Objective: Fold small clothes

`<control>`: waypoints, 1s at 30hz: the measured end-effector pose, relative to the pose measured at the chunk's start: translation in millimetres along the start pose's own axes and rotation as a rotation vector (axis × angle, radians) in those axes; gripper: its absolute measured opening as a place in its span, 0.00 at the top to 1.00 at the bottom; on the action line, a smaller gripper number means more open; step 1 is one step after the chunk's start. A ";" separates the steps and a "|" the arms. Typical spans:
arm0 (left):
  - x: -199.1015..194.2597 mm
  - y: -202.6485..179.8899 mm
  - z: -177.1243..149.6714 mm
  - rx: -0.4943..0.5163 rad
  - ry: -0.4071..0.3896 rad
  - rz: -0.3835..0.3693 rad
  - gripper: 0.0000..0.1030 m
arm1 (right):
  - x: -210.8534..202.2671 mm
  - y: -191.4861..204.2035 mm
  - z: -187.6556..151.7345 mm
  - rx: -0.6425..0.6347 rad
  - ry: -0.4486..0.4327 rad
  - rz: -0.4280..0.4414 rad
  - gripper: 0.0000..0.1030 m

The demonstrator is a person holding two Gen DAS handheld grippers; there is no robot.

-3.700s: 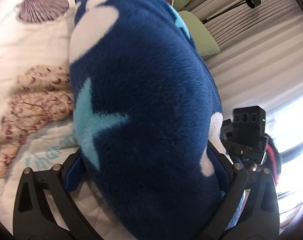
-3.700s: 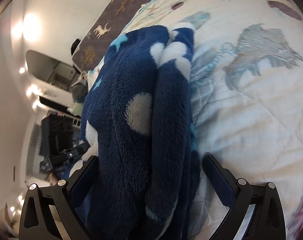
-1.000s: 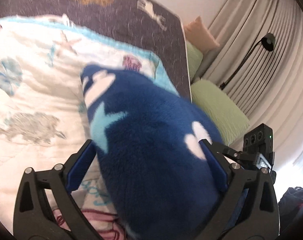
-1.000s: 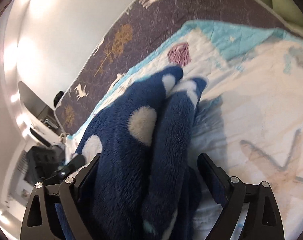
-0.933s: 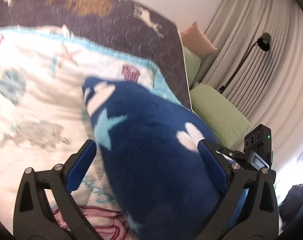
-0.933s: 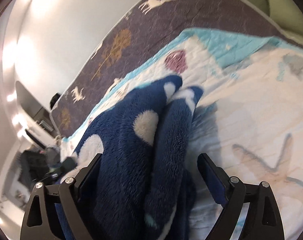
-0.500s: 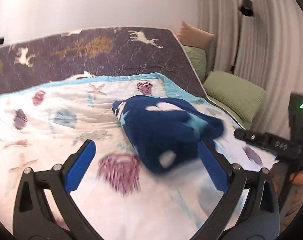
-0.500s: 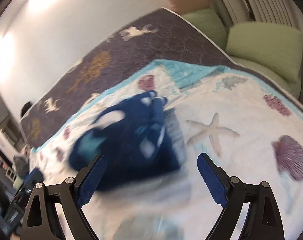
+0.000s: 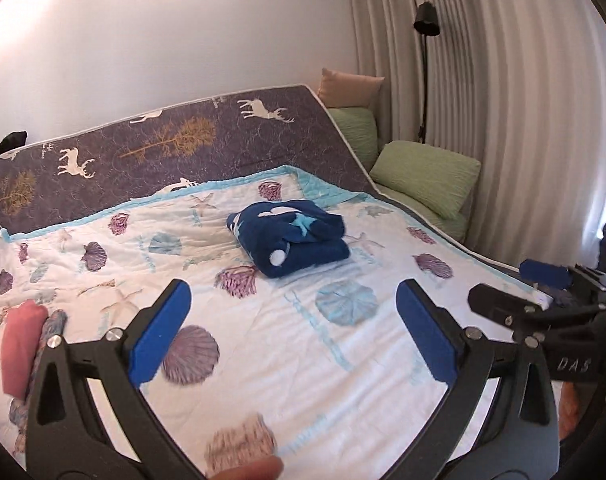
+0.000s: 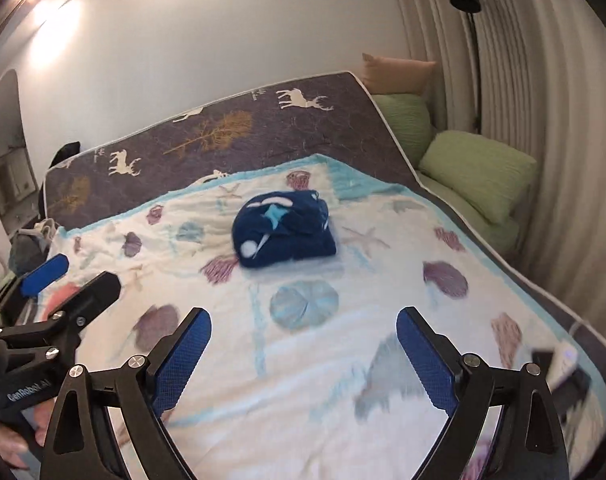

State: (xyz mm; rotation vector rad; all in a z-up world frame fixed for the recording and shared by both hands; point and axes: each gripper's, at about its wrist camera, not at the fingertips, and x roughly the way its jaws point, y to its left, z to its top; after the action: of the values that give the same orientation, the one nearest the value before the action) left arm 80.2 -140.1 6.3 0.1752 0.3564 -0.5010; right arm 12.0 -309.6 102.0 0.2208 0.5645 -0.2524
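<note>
A folded navy fleece garment (image 9: 289,236) with white and light-blue shapes lies on the seashell quilt (image 9: 311,344) near the head of the bed. It also shows in the right wrist view (image 10: 283,233). My left gripper (image 9: 291,328) is open and empty, well back from the garment. My right gripper (image 10: 301,356) is open and empty, also well back. Each gripper shows at the edge of the other's view: the right one (image 9: 543,296) and the left one (image 10: 59,292).
A red folded cloth (image 9: 19,344) and a patterned one lie at the quilt's left edge. A dark deer-print mattress (image 9: 163,148) rises behind. Green pillows (image 9: 427,176), a floor lamp (image 9: 425,40) and curtains stand right. A white device (image 10: 559,360) lies at the bed's right edge.
Both grippers let go of the navy garment and pulled far back from it. It now lies alone on the quilt, small in both views.
</note>
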 end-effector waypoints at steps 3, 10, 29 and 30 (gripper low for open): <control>-27.5 -4.5 -7.2 -0.011 -0.012 -0.010 0.01 | -32.2 3.5 -11.9 0.023 -0.034 -0.022 0.06; -73.1 -12.2 -28.1 0.006 -0.049 0.026 0.01 | -75.1 5.5 -42.1 0.002 -0.059 -0.087 0.05; -113.1 -10.4 -53.2 -0.037 -0.058 0.058 0.01 | -106.5 20.2 -67.5 0.012 -0.068 -0.028 0.05; -113.0 -10.3 -53.5 -0.038 -0.057 0.057 0.01 | -106.0 20.5 -68.2 0.011 -0.065 -0.027 0.05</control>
State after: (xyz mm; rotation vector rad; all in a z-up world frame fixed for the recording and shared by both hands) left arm -32.8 -86.3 -1.5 0.1337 0.3041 -0.4416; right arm -102.4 -253.0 107.1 0.2148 0.5017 -0.2883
